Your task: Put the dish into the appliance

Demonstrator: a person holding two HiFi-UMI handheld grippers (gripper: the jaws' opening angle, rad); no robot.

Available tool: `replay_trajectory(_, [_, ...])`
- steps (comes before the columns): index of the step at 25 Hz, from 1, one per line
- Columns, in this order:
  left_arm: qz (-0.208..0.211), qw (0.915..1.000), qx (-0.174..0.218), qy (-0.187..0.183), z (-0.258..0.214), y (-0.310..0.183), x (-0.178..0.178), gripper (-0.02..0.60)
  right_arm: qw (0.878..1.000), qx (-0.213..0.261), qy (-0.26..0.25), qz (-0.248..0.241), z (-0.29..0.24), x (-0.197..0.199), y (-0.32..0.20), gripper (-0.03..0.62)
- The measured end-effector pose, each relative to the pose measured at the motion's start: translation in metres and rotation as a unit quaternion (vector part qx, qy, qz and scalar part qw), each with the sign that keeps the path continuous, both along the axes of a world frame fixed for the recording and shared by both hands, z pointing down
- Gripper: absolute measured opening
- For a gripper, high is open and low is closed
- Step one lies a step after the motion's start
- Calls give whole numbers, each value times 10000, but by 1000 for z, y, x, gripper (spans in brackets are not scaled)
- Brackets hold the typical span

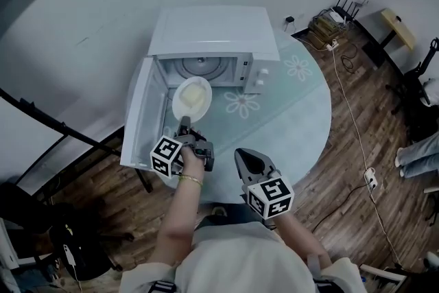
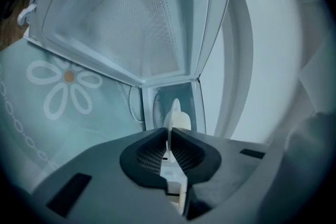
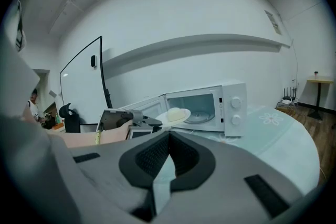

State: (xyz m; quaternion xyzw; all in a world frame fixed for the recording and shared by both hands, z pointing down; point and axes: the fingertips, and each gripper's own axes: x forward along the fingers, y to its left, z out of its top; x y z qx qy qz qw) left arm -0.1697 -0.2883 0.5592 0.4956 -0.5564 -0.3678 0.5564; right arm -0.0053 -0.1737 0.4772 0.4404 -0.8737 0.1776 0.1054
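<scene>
Now, clamped by its rim in the left gripper (image 1: pixel 184 123) before the open microwave (image 1: pixel 212 31) at the surface's (image 1: pixel 302 103) far edge, the dish (image 1: pixel 178 99) should be kept level and eased straight in.

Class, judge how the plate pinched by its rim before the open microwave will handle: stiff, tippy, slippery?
Probably stiff: the plate holds its shape though the left gripper grips only its near rim. Likely tippy: the pale food sits beyond the jaws, away from the grip. Its smooth rim may slip.
</scene>
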Motion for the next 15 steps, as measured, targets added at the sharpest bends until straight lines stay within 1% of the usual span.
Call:
replay_trajectory(7, [-214,9997,-145,19,22,-41,-2,34,9996,-95,46,-257,12,5,-35,6])
replay_trajectory(15, [-298,9989,-364,-6,46,-75,-4,34,9991,-242,80,-350,27,11,-71,6])
